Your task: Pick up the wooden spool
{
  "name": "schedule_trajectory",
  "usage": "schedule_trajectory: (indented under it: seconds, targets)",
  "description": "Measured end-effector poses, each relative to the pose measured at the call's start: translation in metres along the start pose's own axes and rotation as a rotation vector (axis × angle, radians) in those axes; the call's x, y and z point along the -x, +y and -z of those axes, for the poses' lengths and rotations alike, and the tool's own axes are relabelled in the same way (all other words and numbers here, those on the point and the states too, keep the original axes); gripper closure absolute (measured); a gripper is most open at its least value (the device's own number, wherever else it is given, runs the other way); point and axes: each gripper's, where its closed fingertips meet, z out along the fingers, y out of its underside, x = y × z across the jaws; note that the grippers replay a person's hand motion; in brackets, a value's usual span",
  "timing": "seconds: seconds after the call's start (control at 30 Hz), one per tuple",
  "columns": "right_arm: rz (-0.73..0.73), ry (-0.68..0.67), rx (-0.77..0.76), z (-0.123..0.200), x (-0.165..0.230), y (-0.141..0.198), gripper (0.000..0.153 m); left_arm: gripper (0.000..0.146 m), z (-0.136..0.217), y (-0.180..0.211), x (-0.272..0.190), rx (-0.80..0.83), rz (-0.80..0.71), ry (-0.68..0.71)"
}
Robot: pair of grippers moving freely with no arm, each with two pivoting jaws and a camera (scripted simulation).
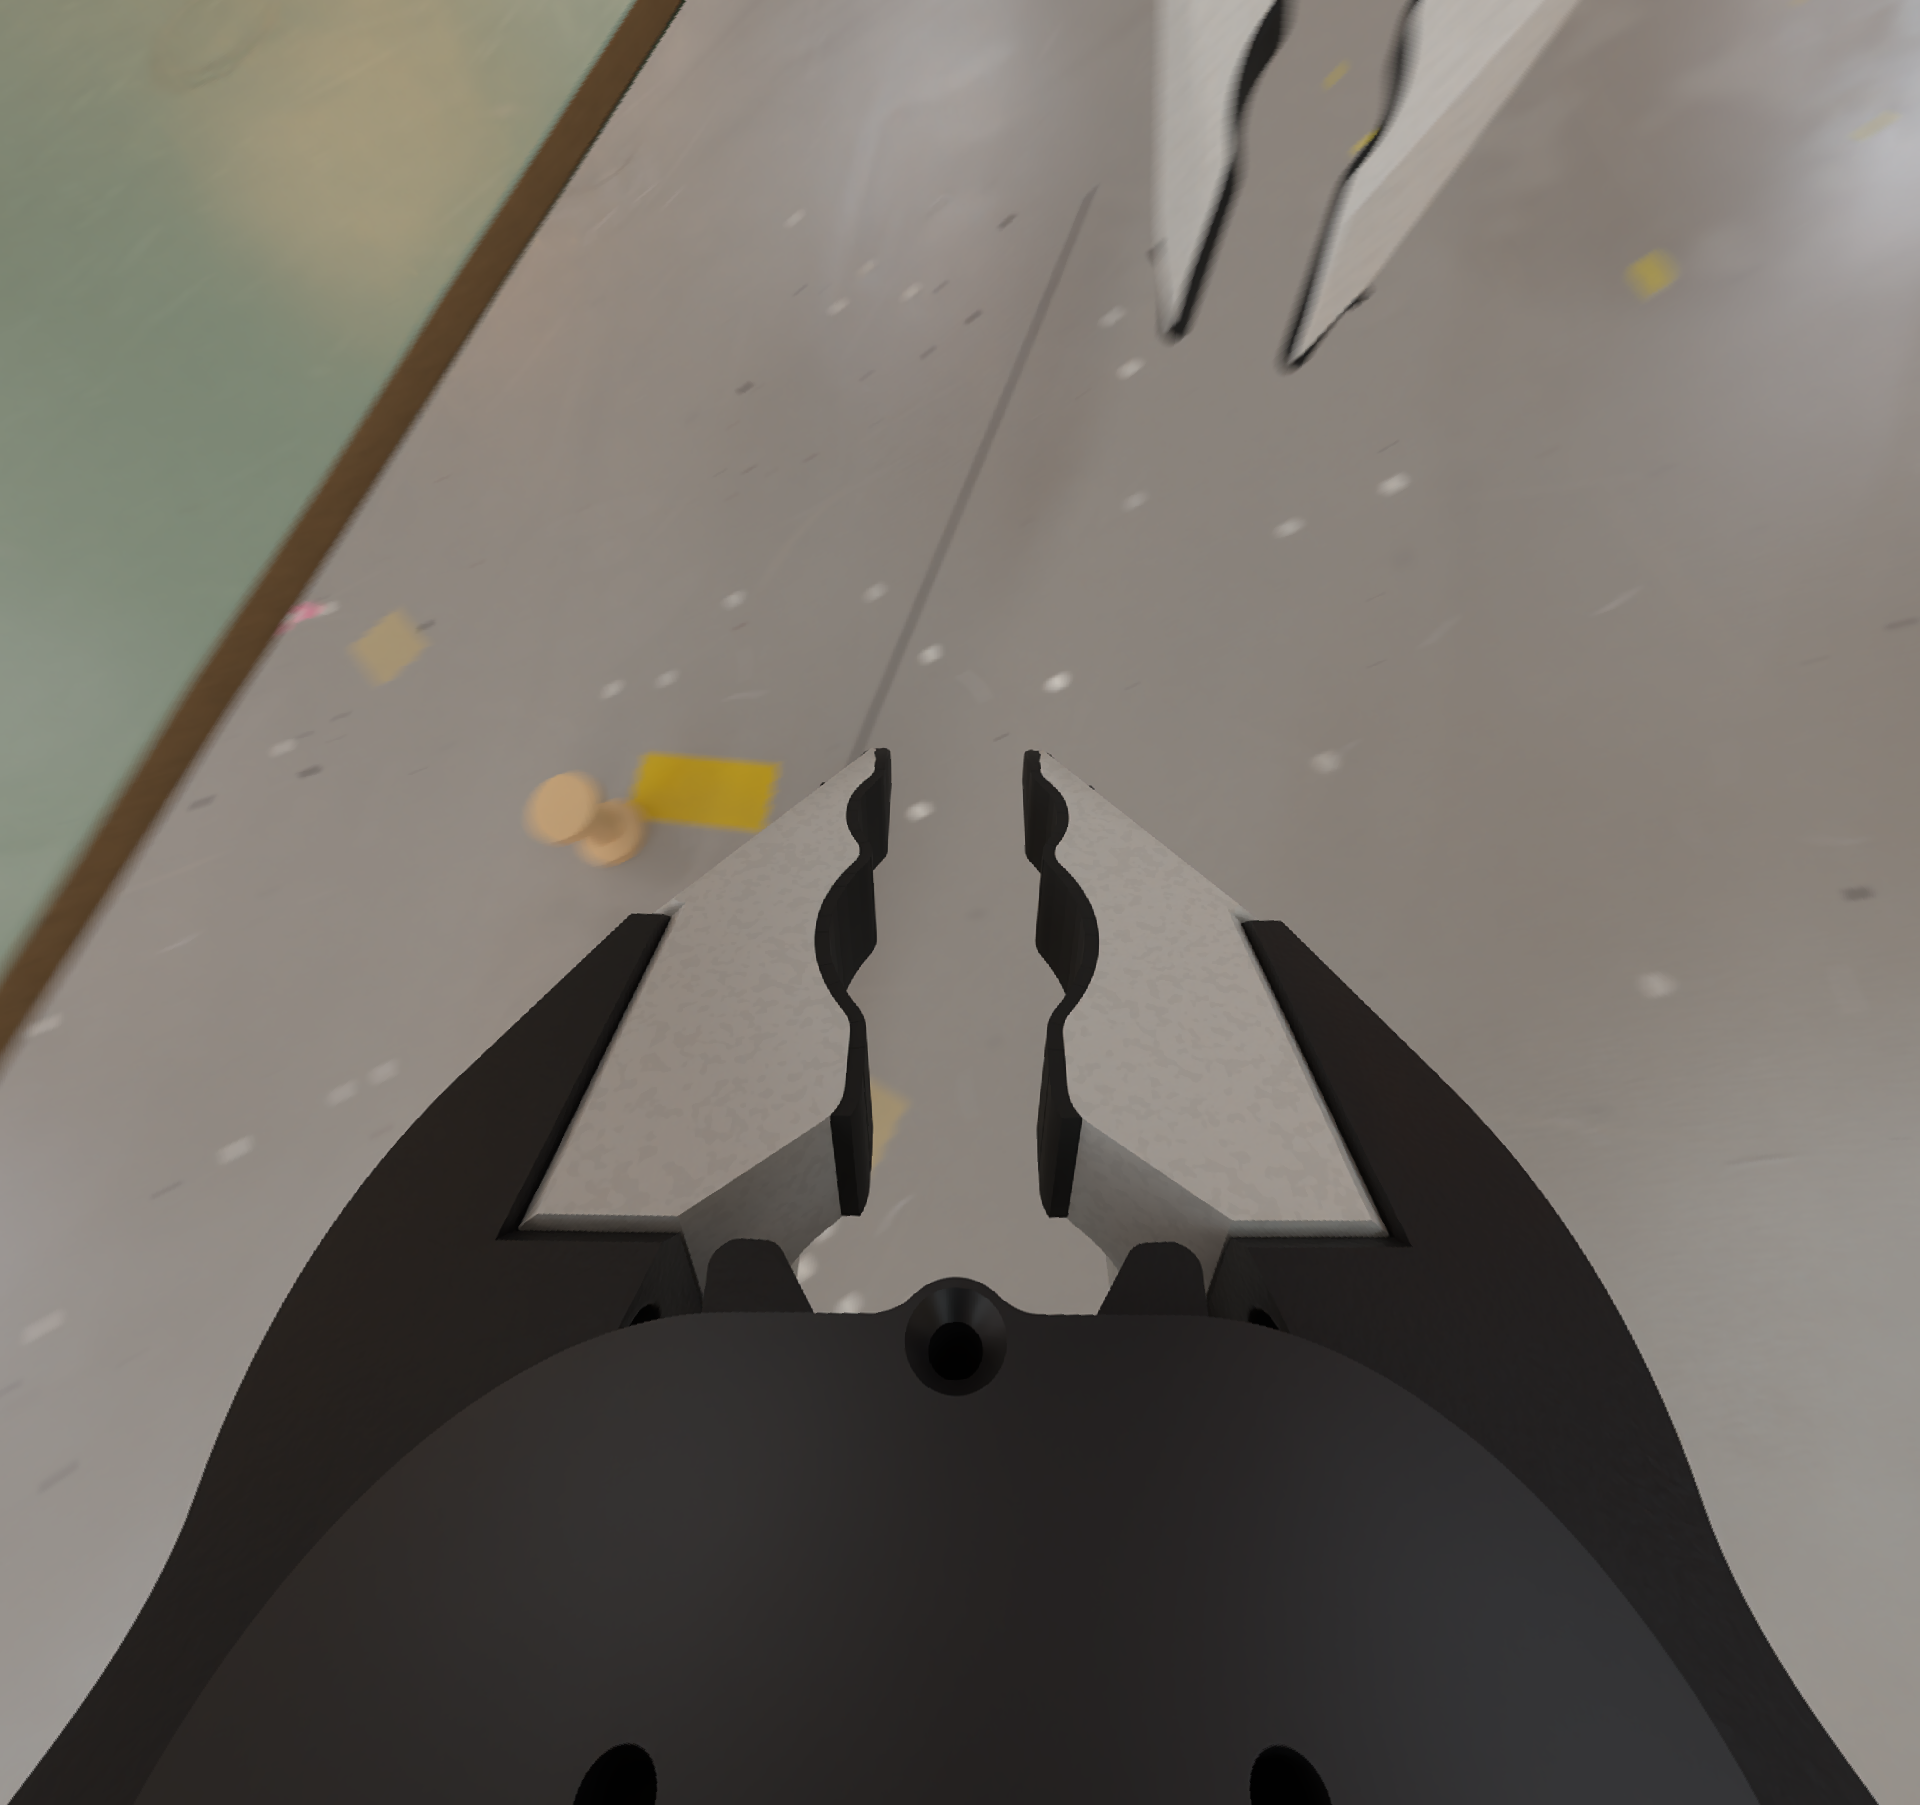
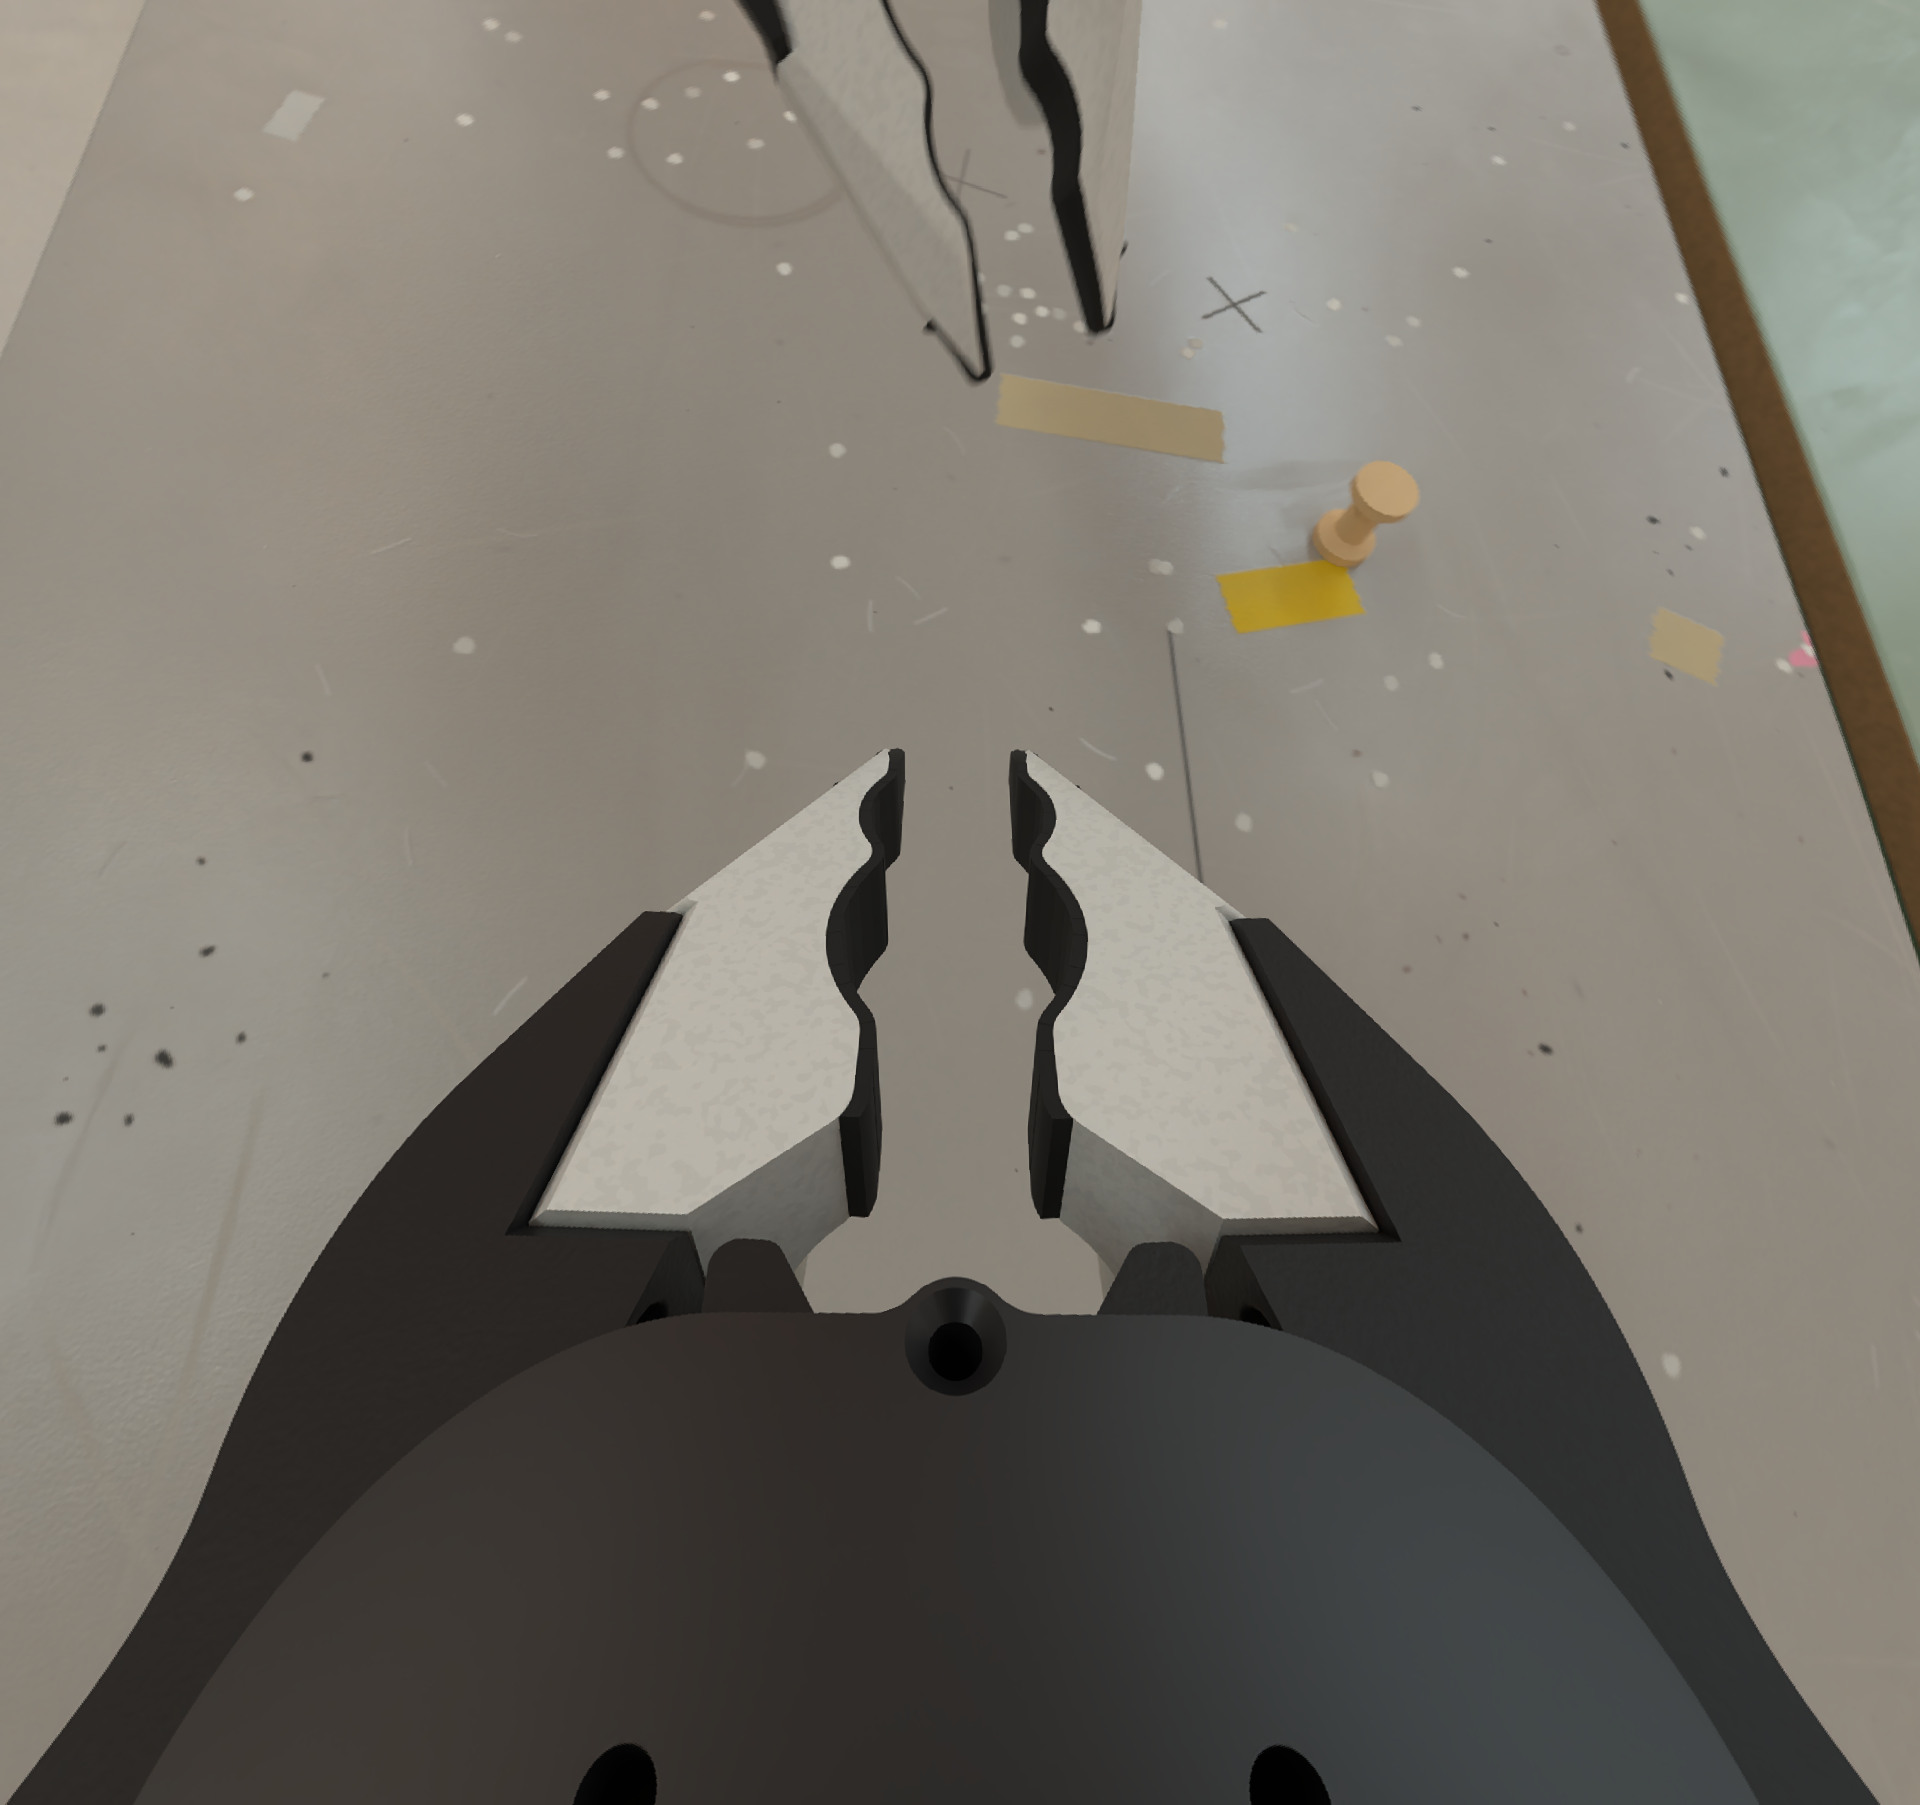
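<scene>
The wooden spool (image 2: 1365, 515) is lying on its side on the grey bench (image 2: 416, 508), just beside a yellow patch of tape (image 2: 1288, 596) and near the bench's brown edge (image 2: 1704, 301). Nothing is held yet, so the reaching step is judged to be the one in hand. The left gripper (image 1: 956, 768) is seen with its fingers a little apart and empty, and the spool sits off to its left. The right gripper (image 2: 956, 768) is also parted a little and empty. Next, one gripper would need to be turned toward the spool, lowered, and closed around its thin middle. No labels or readable writing are seen, only small pen crosses (image 2: 1234, 305).
</scene>
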Motion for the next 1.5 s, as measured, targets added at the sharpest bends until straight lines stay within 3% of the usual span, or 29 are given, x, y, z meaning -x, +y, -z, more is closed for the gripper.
schedule_trajectory:
  seconds: [0.23,0.6,0.7,1.0,1.2,1.43,1.5]
  targets:
    - [-0.047,0.068,-0.009,0.009,-0.017,0.016,0.133,0.122,-0.001,0.023,0.082,0.381,-0.162,-0.152]
    - [-0.082,0.069,-0.034,0.011,-0.026,0.03,0.133,0.118,-0.049,0.08,0.115,0.85,-0.385,0.08]
    - [-0.08,0.072,-0.043,0.013,-0.027,0.029,0.133,0.123,-0.056,0.08,0.119,0.849,-0.391,0.094]
    - [-0.066,0.078,-0.057,0.017,-0.027,0.026,0.133,0.119,-0.061,0.08,0.121,0.834,-0.388,0.115]
    - [-0.064,0.086,-0.062,0.018,-0.028,0.026,0.133,0.146,-0.064,0.076,0.121,0.785,-0.413,0.081]
    - [-0.072,0.092,-0.066,0.019,-0.03,0.026,0.133,0.146,-0.058,0.063,0.124,0.709,-0.37,0.02]
    - [-0.071,0.091,-0.065,0.018,-0.031,0.026,0.133,0.132,-0.058,0.06,0.128,0.71,-0.371,0.002]
